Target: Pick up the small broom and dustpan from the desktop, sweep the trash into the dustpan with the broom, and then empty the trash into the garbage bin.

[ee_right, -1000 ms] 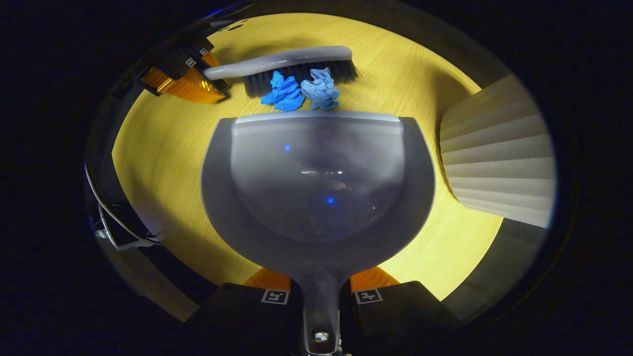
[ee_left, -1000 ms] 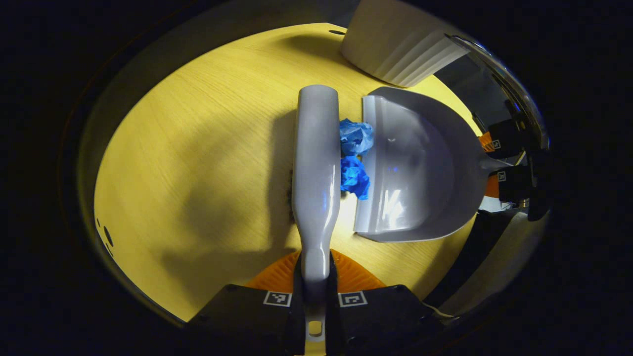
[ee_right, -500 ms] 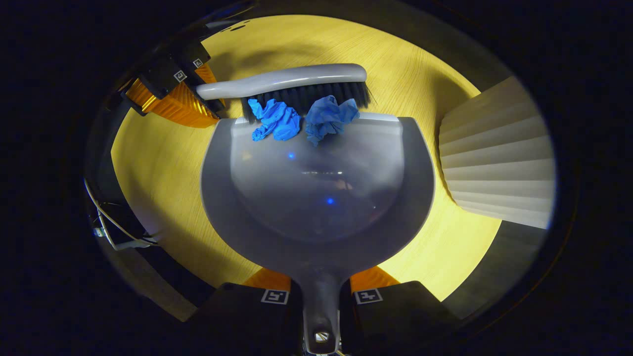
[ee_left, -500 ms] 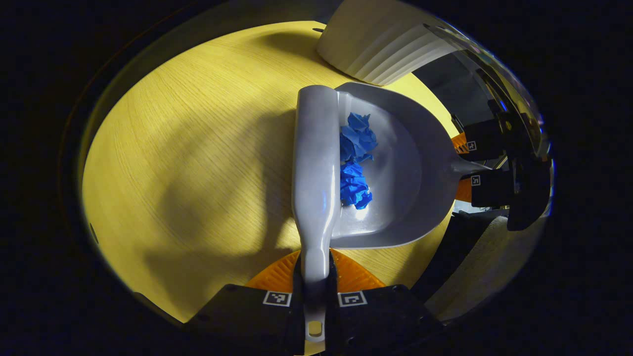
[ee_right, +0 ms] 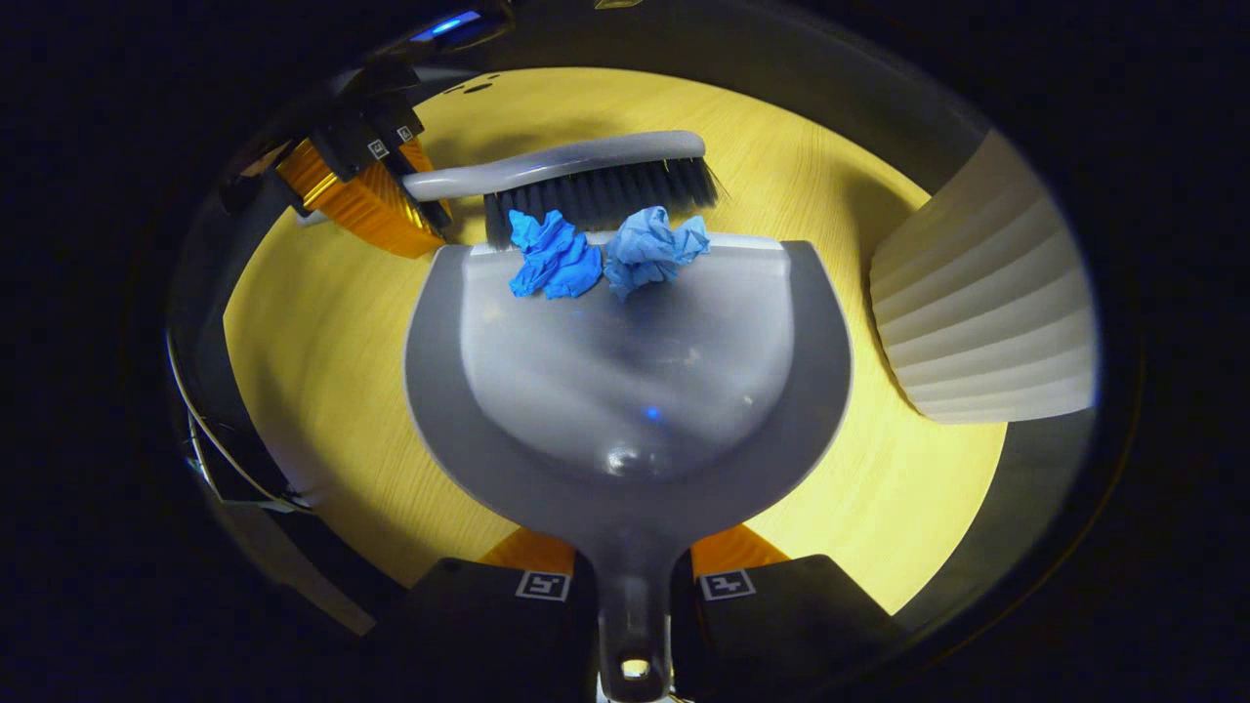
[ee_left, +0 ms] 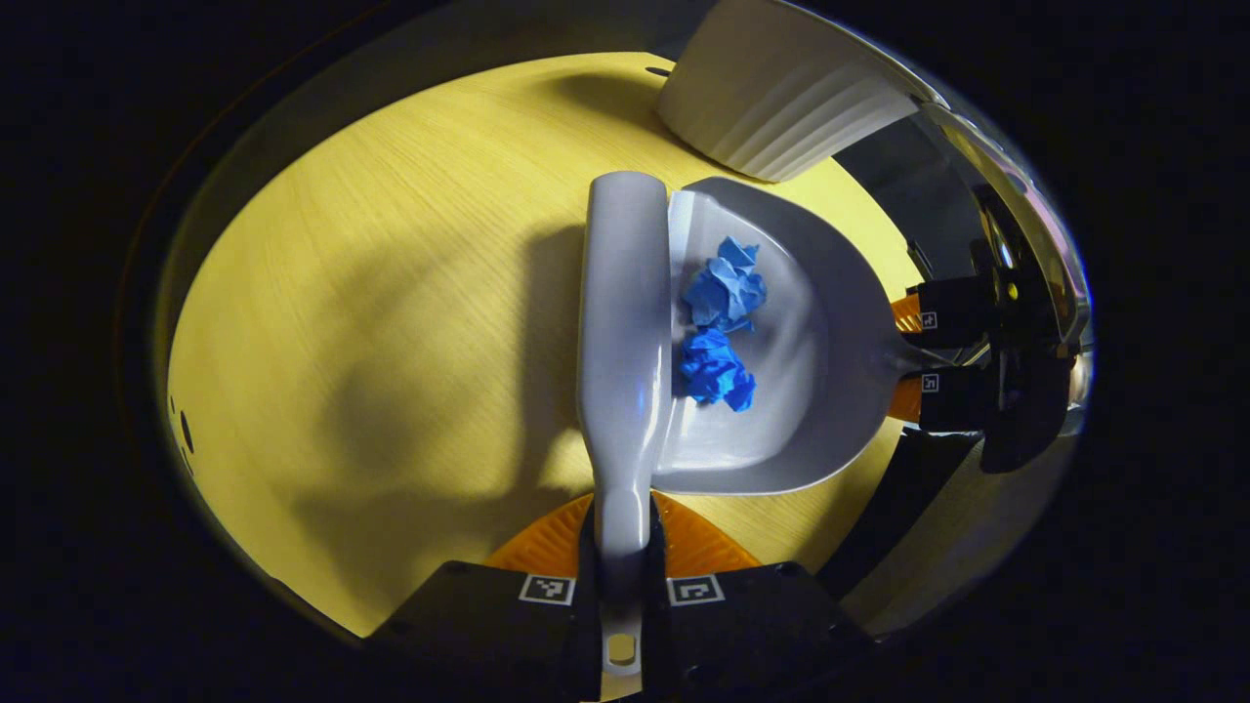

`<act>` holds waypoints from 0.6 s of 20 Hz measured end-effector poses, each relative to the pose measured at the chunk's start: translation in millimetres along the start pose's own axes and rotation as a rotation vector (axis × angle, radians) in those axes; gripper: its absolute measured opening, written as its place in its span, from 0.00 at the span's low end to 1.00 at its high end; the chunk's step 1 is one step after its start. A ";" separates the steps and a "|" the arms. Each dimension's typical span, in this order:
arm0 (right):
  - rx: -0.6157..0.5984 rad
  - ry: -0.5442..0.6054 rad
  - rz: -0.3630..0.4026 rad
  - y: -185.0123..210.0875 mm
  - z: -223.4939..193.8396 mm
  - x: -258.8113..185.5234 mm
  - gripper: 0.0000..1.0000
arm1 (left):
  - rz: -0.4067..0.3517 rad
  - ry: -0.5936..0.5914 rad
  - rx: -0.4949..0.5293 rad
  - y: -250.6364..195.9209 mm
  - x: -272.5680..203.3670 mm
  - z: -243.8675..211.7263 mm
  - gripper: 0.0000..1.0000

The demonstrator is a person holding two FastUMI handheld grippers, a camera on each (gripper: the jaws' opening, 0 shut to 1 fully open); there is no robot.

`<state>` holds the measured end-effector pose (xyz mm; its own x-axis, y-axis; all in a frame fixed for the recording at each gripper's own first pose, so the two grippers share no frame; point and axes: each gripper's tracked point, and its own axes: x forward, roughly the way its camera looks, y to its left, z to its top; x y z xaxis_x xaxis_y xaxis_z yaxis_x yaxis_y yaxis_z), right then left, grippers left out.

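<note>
In the left gripper view, the left claw (ee_left: 622, 586) is clamped on the narrow handle of the small grey plastic broom (ee_left: 623, 322), both fingers pressing its sides. The broom runs straight ahead over the pale yellow wooden counter (ee_left: 391, 312), its long back lying along the open lip of the grey plastic dustpan (ee_left: 820, 391). Two crumpled paper wads lie inside the pan just beside the broom: a light blue paper wad (ee_left: 725, 288) farther off and a darker blue paper wad (ee_left: 715, 369) nearer. The right claw (ee_left: 928, 351) grips the pan's handle at the right edge. A white ribbed garbage bin (ee_left: 781, 107) stands beyond the pan, near its far side.

In the right gripper view, the right claw (ee_right: 635, 586) is closed on the dustpan's (ee_right: 625, 469) grey handle, the pan spreading forward on the counter (ee_right: 312, 371). Both wads sit just inside the front lip, the darker blue one (ee_right: 555, 256) to the left of the light blue one (ee_right: 649, 249), touching each other. The broom's (ee_right: 586, 161) black bristles stand right behind them, across the lip. The left claw (ee_right: 391, 146) holds the broom's handle at upper left. The ribbed bin (ee_right: 977, 303) stands to the right of the pan, apart from it.
</note>
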<state>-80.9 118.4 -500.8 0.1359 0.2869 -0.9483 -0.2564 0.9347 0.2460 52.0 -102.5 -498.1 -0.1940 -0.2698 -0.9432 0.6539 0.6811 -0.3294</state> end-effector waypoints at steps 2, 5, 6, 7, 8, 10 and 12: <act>0.007 -0.055 -0.004 0.2 -1.7 4.3 0.33 | 0.057 -0.038 -0.018 13.7 -5.2 0.3 0.20; 0.051 -0.111 -0.010 5.6 -3.6 5.5 0.33 | 0.120 -0.124 -0.060 26.2 -25.6 -3.7 0.20; 0.071 -0.120 -0.008 8.7 -4.2 6.9 0.33 | 0.125 -0.145 -0.085 23.7 -29.6 -8.1 0.20; 0.085 -0.127 -0.013 9.9 -5.1 11.0 0.33 | 0.130 -0.162 -0.114 24.6 -34.0 -16.0 0.20; 0.096 -0.128 -0.023 10.1 -5.2 12.2 0.33 | 0.134 -0.177 -0.146 25.9 -41.1 -22.9 0.20; 0.125 -0.130 -0.033 16.0 -3.1 11.6 0.33 | 0.146 -0.207 -0.213 28.2 -48.5 -37.6 0.20; 0.140 -0.150 -0.040 20.9 -2.0 13.5 0.33 | 0.176 -0.228 -0.258 34.2 -51.2 -48.1 0.20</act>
<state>-86.4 141.4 -508.8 0.2874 0.2672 -0.9198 -0.1134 0.9630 0.2444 49.1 -32.7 -463.2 0.0917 -0.2583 -0.9617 0.4516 0.8715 -0.1910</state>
